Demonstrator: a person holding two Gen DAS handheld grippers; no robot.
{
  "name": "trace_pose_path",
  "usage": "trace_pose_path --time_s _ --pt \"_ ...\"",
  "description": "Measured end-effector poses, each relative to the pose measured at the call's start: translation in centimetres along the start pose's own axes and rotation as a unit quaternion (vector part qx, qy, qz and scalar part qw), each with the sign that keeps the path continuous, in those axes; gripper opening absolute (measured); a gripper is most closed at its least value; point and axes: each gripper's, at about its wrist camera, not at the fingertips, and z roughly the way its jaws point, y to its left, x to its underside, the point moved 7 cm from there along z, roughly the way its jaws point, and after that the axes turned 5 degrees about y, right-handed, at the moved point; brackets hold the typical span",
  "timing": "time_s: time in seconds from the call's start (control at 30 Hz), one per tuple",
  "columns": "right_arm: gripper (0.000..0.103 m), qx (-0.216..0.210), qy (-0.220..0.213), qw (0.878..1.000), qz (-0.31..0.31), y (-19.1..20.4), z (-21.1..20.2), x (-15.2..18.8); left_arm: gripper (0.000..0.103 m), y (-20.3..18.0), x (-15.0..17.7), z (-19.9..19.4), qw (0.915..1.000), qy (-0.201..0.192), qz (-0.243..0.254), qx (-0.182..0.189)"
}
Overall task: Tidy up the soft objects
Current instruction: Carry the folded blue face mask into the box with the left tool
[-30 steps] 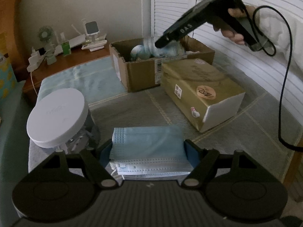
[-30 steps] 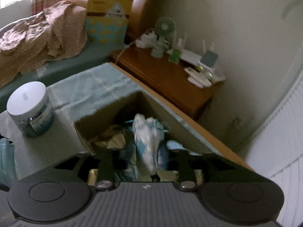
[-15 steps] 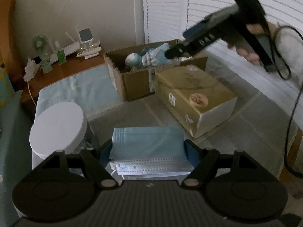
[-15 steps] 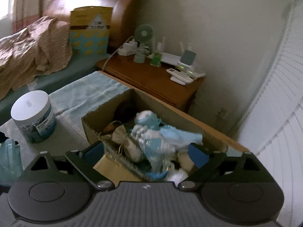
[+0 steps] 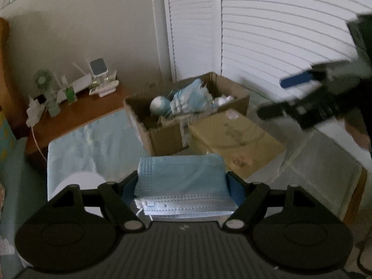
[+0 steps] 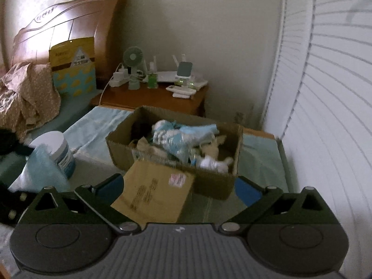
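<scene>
Pale-blue pleated fabric: a stack of face masks (image 5: 182,186) sat between the fingers of the left gripper (image 5: 183,186), clear of the bedding below, near the camera.
Left tongs: clamped on the stack, blue pads pressed against its two short ends.
Right tongs: the right gripper (image 6: 179,189) stood apart and opening wider — nothing lay between its fingers; a closed tan carton (image 6: 155,196) showed beyond the gap.
Location of the thing: carried on the near side of the open cardboard box (image 5: 162,137), which stood farther off beside the louvred doors (image 5: 279,34) and already held soft toys (image 5: 186,100).
Long axis: ran left to right across the left wrist view, from pad to pad; the broad face was up, tilting slightly away, and the layered edges faced the camera.
Handling, judged: light, limp and compressible — the stack would likely bow or fan if squeezed hard, and single masks could slip from the bottom. Ear loops (image 5: 139,211) hung loose at the near-left corner and might snag.
Where to hold, judged: the present end-to-end grip looked sound, since it trapped every layer; a grip on one corner would probably shed masks.
Bystanders: a white-lidded tub (image 6: 59,150) stood to the left on the bed.
</scene>
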Motion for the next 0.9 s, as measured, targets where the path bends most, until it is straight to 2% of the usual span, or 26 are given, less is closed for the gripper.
trace_pose_path --time_s 0.33,0.6,0.9 --pt "0.103 0.001 0.011 1.000 0.028 0.7 -2.0 3.1 0.078 0.2 -4.9 2.0 0.9996 -0.018 0.017 0.014" --pt "0.103 0.010 0.005 0.999 0.033 0.1 -2.7 3.5 0.078 0.5 -9.1 5.1 0.9993 -0.017 0.023 0.026" --pt "0.103 0.010 0.003 0.999 0.039 -0.5 -3.0 3.7 0.078 -2.0 -13.8 10.2 0.9980 -0.009 0.047 0.042"
